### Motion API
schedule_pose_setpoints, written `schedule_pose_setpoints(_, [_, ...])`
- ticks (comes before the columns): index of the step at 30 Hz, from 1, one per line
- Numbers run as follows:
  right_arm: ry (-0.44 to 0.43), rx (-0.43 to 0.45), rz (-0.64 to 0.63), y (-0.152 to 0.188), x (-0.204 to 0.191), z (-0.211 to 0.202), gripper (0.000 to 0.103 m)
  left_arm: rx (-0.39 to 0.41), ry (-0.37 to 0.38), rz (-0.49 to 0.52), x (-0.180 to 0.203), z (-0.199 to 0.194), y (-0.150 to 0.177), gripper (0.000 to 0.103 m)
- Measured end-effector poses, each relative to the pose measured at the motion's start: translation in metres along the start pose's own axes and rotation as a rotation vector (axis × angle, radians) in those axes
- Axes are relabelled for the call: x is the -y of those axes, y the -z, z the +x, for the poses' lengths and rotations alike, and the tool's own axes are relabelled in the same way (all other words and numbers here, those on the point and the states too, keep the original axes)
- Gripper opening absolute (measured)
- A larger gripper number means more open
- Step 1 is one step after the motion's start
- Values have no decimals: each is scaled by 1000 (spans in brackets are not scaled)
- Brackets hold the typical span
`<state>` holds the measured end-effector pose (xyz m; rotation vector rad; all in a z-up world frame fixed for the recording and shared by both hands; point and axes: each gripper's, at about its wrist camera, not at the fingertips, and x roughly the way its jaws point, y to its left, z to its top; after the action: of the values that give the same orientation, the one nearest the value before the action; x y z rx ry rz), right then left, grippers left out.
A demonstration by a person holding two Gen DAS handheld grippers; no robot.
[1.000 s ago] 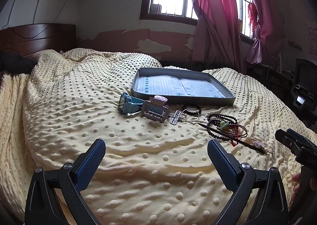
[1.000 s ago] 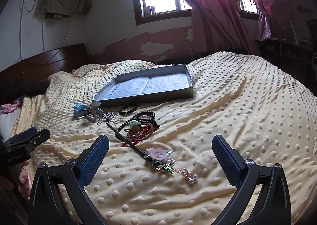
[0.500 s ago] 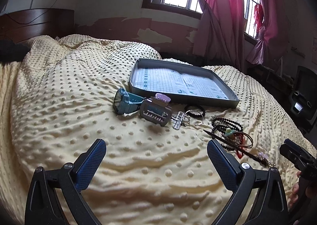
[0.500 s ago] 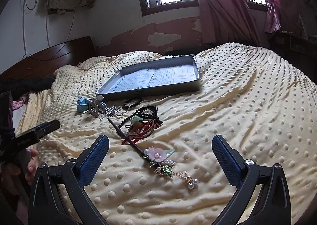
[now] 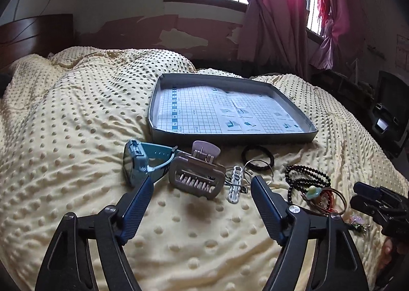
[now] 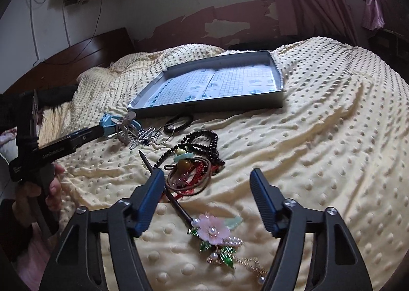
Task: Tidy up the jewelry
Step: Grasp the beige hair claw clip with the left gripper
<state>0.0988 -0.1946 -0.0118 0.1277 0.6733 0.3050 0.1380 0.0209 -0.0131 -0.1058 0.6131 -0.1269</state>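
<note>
Left gripper (image 5: 202,190) spread wide around hair clip (image 5: 196,175); watch (image 5: 143,161) at ten o'clock. Right gripper (image 6: 207,186) equally wide, hairpin (image 6: 214,233) below, tray (image 6: 217,86) at twelve.

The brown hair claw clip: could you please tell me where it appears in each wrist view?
Left wrist view: the brown hair claw clip sits centre, between the tool tips, beside the blue watch.
Right wrist view: it is small, left of centre.
Shared landmark: the grey tray behind it.
</note>
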Motion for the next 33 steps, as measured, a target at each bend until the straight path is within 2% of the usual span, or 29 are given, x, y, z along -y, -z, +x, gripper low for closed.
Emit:
schedule_pose_setpoints(4, [5,-39,-8,-7,-5,14,41,-13,7,14,0,12,-5,71])
schedule_pose_setpoints(11, [1,-61,39,-1,-1,27,32,-7,8,44,3,25,-13,70])
schedule_pose_setpoints(14, [-4,-57,45,0,-1,28,31,-16,9,60,5,30,-15,63])
schedule_pose_setpoints(16, [1,-49,41,1,-2,28,24,-27,15,66,6,34,-15,55])
schedule_pose_setpoints(21, [7,-52,56,3,-1,29,24,-38,32,71,6,38,-14,46])
schedule_pose_setpoints(26, [-4,-55,66,4,0,31,23,-36,16,64,6,39,-15,42])
schedule_pose_setpoints(31, [-13,-56,66,5,-1,32,23,-29,-1,60,6,38,-15,30])
schedule_pose_setpoints(33, [-12,-55,63,6,-2,31,23,-28,0,56,4,37,-15,30])
